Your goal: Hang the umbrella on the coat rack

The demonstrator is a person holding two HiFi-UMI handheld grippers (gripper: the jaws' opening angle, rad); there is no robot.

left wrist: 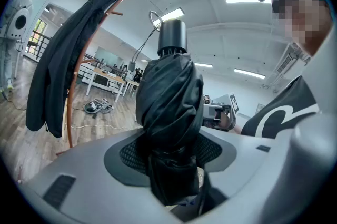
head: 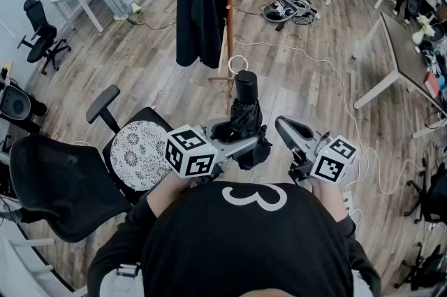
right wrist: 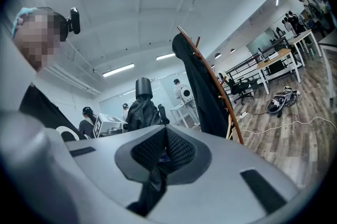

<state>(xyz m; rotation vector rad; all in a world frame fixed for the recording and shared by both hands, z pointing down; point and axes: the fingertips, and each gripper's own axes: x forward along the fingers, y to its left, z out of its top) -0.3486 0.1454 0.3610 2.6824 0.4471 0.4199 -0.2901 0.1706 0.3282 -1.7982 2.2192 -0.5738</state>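
We are judging this the carry step: our left tongs (head: 241, 140) are clamping the folded black fabric umbrella (head: 246, 114) around its bundled canopy, with the handle and wrist loop pointing up. Our right tongs (head: 286, 128), just right of it, are closed on nothing. The brown wooden coat rack (head: 228, 30) is standing farther off, bearing a black coat (head: 199, 2). Next, the loop needs raising onto a free hook.

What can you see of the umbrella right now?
The umbrella is a black compact one, folded, its cloth wound into a loose bundle. It stands roughly upright, with a smooth black cylindrical handle on top and a thin pale loop at the handle's end. The left gripper is clamped round the lower part of the bundle; nothing else touches it. It is held in the air short of the coat rack, not yet hung.
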